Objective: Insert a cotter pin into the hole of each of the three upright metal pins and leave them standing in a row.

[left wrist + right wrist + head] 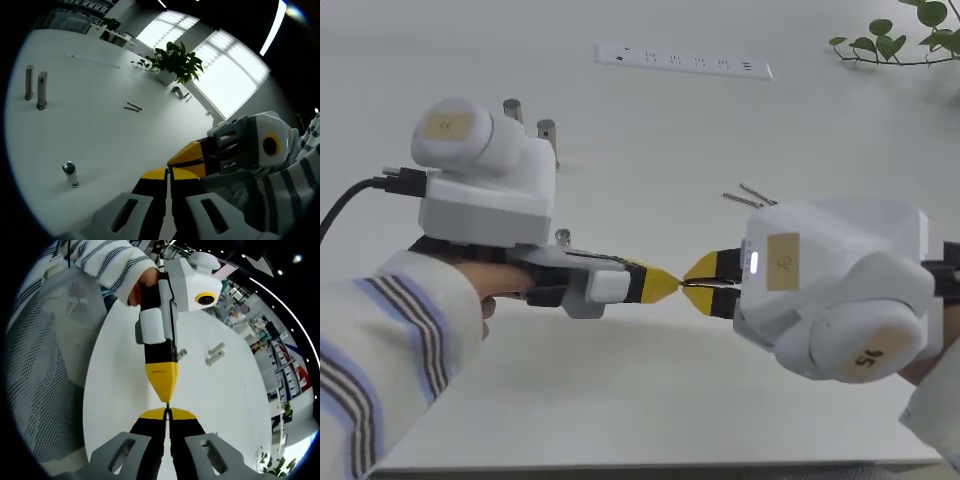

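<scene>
Over the table's (650, 420) front edge, L gripper (665, 285) and R gripper (691, 283) are meeting tip to tip, both hanging clear of the surface. Both sets of jaws are sitting clenched, yellow tips pressed together. A thin dark sliver is showing at the meeting point in the R gripper view, poss. a cotter, but it's too small to tell what it is or which side is gripping it.

Loose cotters (750, 195) are lying on the table just beyond R gripper; two seem to be there. Near pin (562, 237) is standing upright right behind L gripper, partly hidden by it. Far pins (547, 131) are standing side by side further back, well apart from the near one. No pin is showing a cotter through it, as far as can be made out.

Judging by that, the job is looking early: prob. a handoff or regrip of the 1st cotter between the grippers, w/ all three insertions still to do.

Next move is calling for one gripper ending up w/ the cotter sticking out clear of its tips, legs first. Then it needs lining up w/ the near pin's cross-hole, w/ the other gripper steadying that pin vs. tipping. The hole isn't readable at this size, so its facing needs checking first.
</scene>
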A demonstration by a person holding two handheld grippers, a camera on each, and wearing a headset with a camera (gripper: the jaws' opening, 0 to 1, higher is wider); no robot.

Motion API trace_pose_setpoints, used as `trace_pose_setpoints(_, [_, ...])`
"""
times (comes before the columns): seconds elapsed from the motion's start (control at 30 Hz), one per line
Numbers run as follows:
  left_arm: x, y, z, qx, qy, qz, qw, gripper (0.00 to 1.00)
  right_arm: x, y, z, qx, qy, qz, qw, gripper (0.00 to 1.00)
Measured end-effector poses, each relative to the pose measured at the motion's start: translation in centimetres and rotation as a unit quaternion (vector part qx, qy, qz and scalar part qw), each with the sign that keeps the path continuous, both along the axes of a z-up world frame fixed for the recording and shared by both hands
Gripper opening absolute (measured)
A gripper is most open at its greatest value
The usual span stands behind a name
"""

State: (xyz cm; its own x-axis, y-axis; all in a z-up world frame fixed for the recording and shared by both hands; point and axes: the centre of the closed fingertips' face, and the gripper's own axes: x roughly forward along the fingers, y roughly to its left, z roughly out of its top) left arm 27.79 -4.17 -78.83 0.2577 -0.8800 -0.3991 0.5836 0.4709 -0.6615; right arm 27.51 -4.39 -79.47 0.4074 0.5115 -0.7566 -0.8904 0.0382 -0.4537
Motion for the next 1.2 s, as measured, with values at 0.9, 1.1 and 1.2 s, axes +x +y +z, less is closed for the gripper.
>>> trace_pose_setpoints(0.9, [-0.3, 0.3, 0.9, 0.03, -0.055, -0.029, 0.9977, 0.0, -0.3, 0.3, 0.7, 0.014, 0.01, 0.018, 0.9997, 0.03])
trace_pose_setpoints(1.1, [-0.2, 0.8, 0.6, 0.047, -0.068, -0.03, 0.9961, 0.0, -0.2, 0.1, 0.8, 0.007, -0.001, 0.036, 0.9993, 0.06])
trace_pose_setpoints(1.2, [-0.4, 1.1, 0.4, 0.052, -0.073, -0.034, 0.9954, 0.0, -0.2, -0.1, 1.0, 0.015, 0.007, 0.033, 0.9993, 0.08])
